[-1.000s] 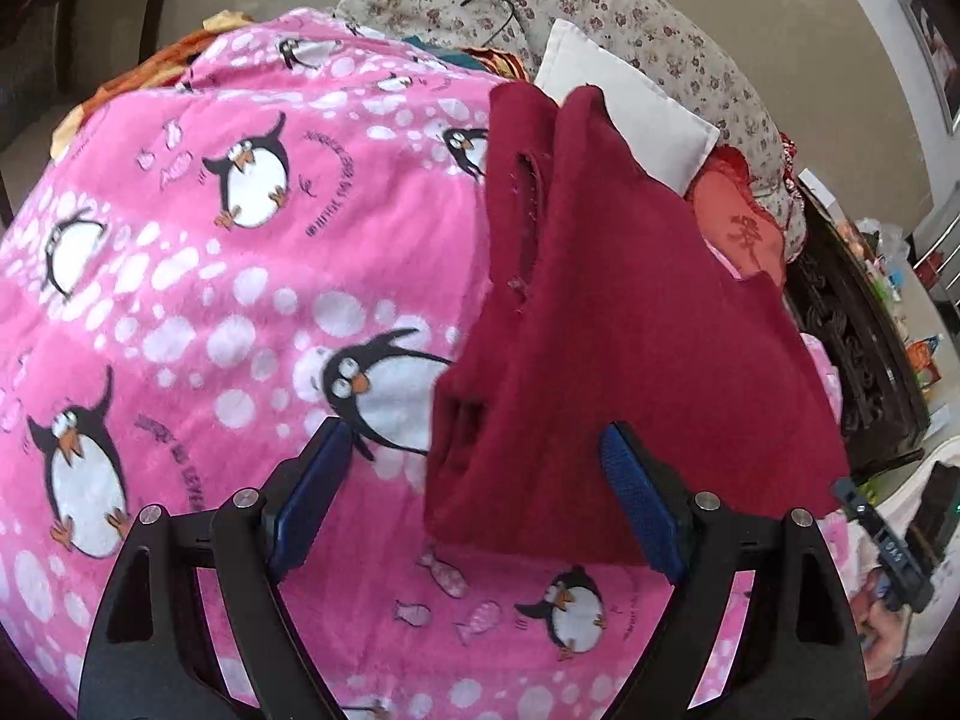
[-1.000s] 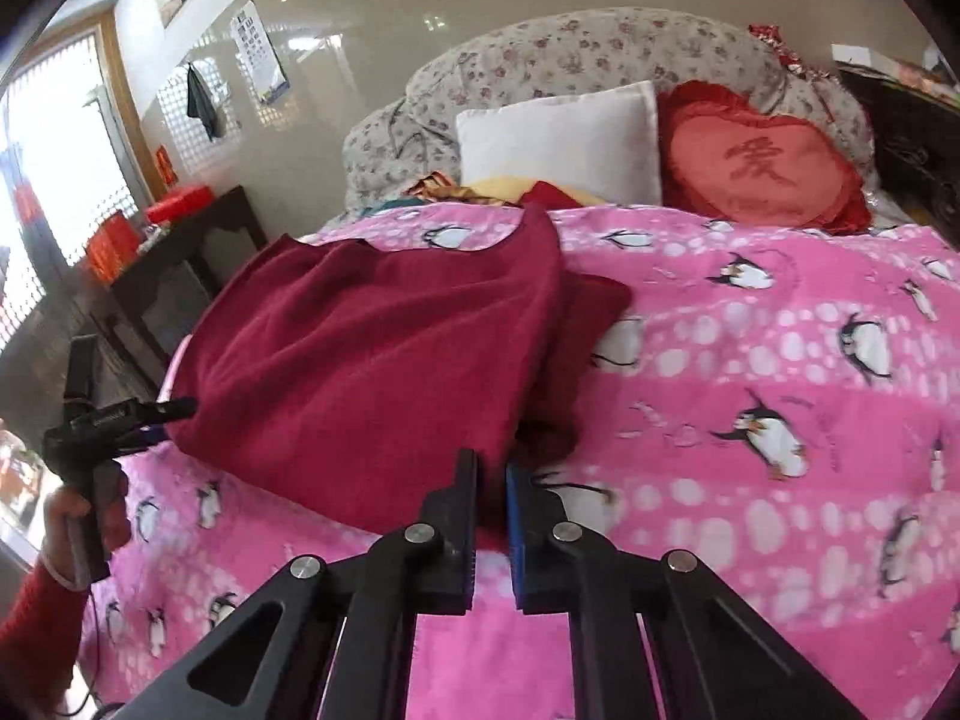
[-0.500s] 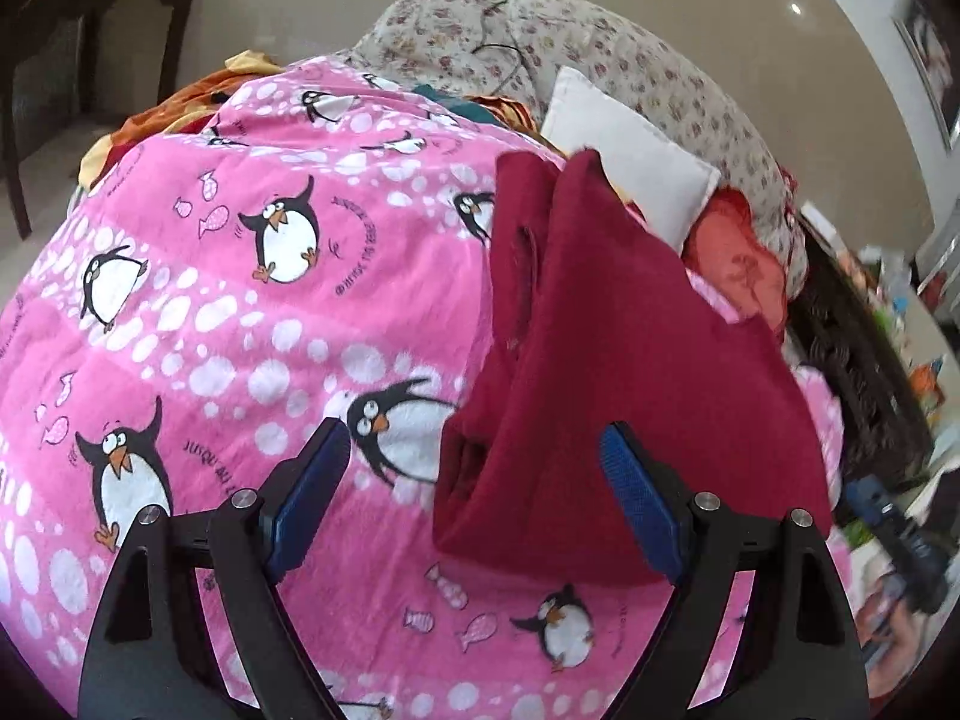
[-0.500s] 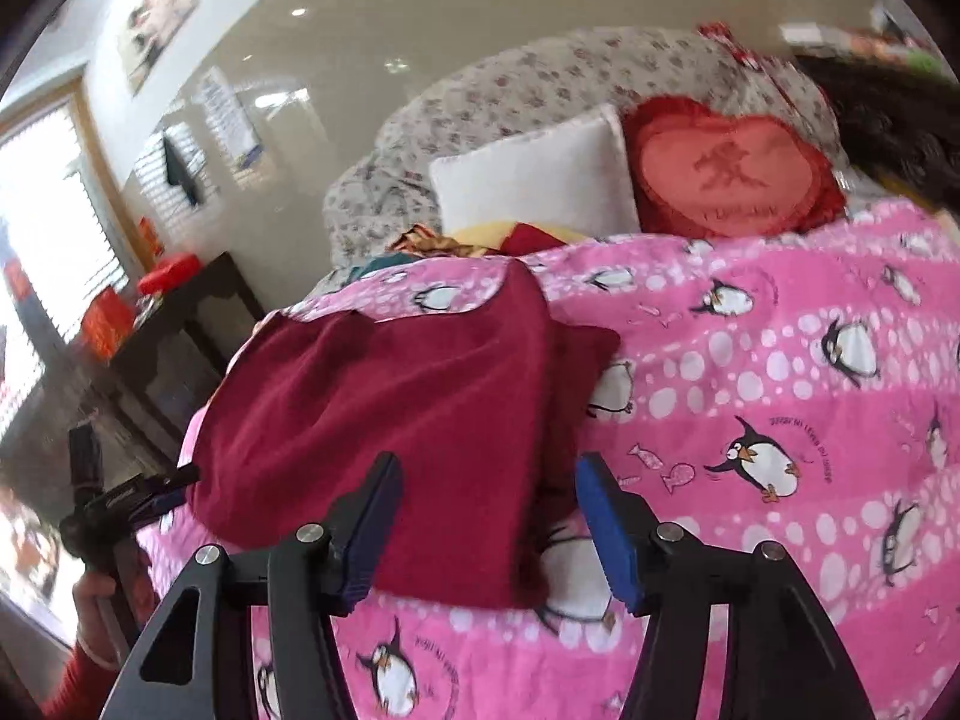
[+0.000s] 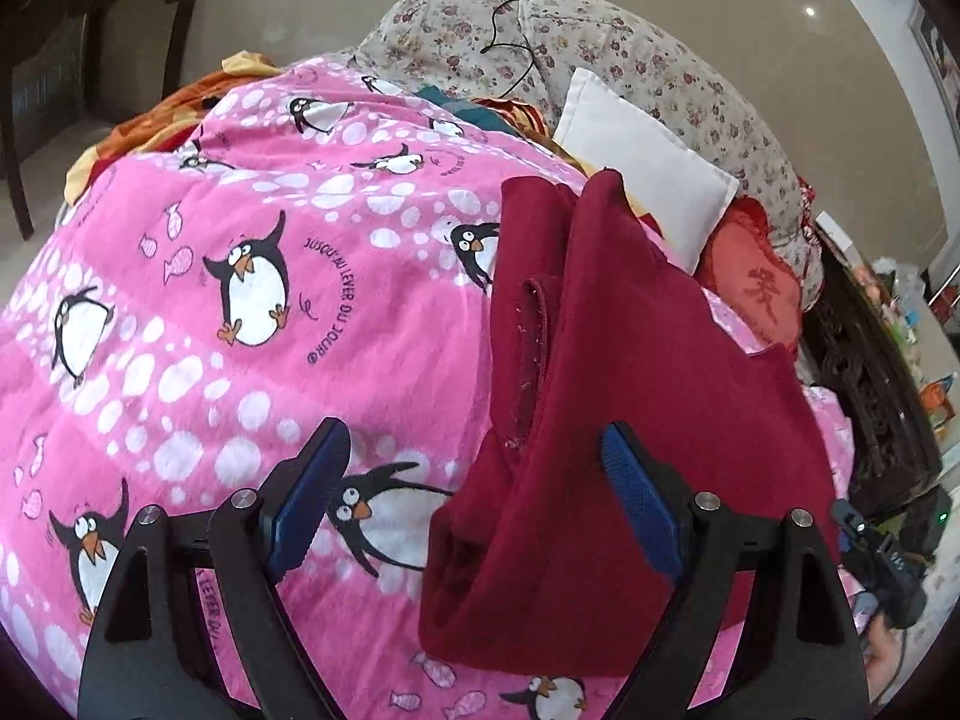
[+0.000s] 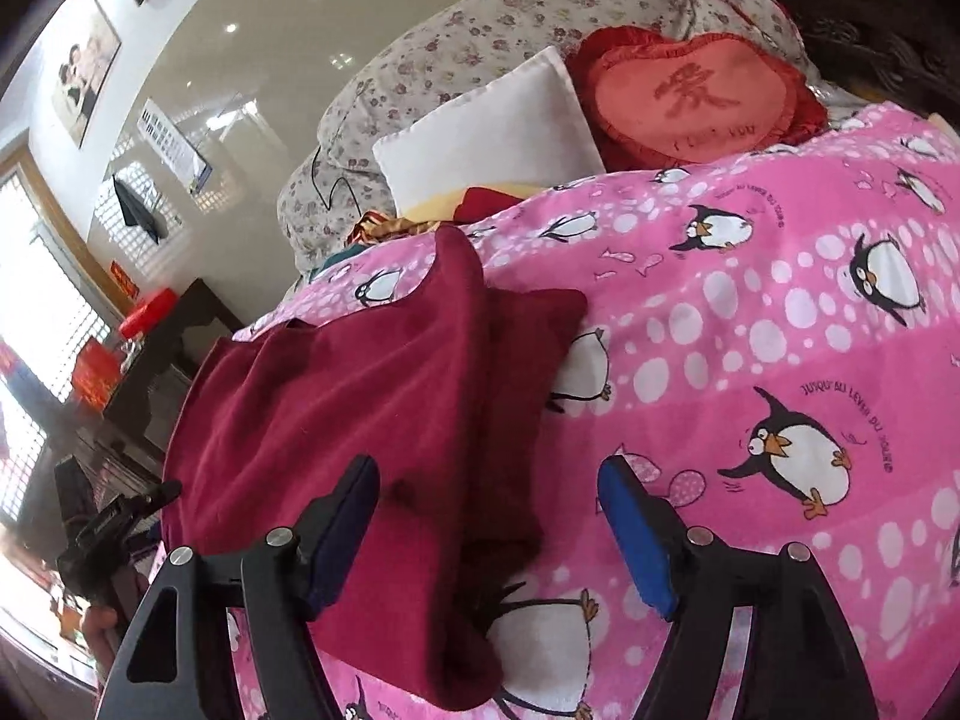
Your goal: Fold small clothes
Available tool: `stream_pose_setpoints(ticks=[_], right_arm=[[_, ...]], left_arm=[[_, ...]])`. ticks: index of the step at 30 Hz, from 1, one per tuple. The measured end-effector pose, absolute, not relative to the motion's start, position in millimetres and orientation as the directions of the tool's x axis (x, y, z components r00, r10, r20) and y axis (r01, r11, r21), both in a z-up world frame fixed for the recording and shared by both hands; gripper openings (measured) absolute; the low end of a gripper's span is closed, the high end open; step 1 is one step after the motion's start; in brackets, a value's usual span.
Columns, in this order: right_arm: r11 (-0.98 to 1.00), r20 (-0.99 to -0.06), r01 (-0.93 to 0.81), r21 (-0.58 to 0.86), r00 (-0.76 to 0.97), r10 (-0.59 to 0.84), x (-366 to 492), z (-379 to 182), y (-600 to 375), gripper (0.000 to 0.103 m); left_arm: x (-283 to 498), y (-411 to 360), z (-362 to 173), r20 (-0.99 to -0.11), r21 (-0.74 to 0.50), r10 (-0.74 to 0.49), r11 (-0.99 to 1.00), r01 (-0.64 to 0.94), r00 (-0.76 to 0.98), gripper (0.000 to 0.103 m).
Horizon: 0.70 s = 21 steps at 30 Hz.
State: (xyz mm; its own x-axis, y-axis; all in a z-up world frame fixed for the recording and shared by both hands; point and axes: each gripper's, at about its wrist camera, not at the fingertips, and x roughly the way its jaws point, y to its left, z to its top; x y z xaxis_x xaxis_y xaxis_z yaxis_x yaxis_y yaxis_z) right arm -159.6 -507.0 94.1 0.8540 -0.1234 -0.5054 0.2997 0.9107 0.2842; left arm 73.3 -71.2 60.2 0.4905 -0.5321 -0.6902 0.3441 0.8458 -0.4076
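Lying folded lengthwise on penguin blanket — maroon knit garment, 3 o'clock half of left view, 9 o'clock half of right. Left gripper spread, empty. Right gripper jaws just been opening, garment's near edge between them, unpinched. Likely soft, light, limp, clingy fleece — best taken at hem corners, 6 o'clock edge.

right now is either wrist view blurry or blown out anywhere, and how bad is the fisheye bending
Left wrist view: sharp, evenly lit, the pink penguin blanket bulging like a dome. Right wrist view: sharp in the middle, the window at the left edge blown out white, the wall curving strongly; the maroon garment reads clearly in both.
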Motion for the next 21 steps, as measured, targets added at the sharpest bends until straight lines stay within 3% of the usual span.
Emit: stream_pose_setpoints(ticks=[7, 14, 18, 21], right_arm=[[0.898, -0.515, 0.321, 0.3, 0.847, -0.13, -155.1, 91.9, -510.1, 0.075], [0.93, -0.434, 0.335, 0.153, 0.868, -0.241, -173.6, 121.5, -467.1, 0.075], [0.967, -0.437, 0.234, 0.105, 0.884, -0.166, -154.1, 135.5, -419.8, 0.075], [0.986, -0.472, 0.134, 0.104, 0.879, -0.07, -118.7, 138.5, -380.2, 0.075]], left_arm=[[73.0, -79.3, 61.0, -0.7, -0.369, -0.512, 0.857, 0.361, 0.499, 0.086], [55.5, -77.7, 65.9, -0.7, -0.303, -0.476, 0.873, 0.382, 0.533, 0.086], [40.3, -67.0, 58.6, -0.703, -0.298, -0.454, 0.887, 0.354, 0.547, 0.086], [33.5, -54.8, 45.4, -0.705, -0.37, -0.49, 0.871, 0.323, 0.513, 0.086]])
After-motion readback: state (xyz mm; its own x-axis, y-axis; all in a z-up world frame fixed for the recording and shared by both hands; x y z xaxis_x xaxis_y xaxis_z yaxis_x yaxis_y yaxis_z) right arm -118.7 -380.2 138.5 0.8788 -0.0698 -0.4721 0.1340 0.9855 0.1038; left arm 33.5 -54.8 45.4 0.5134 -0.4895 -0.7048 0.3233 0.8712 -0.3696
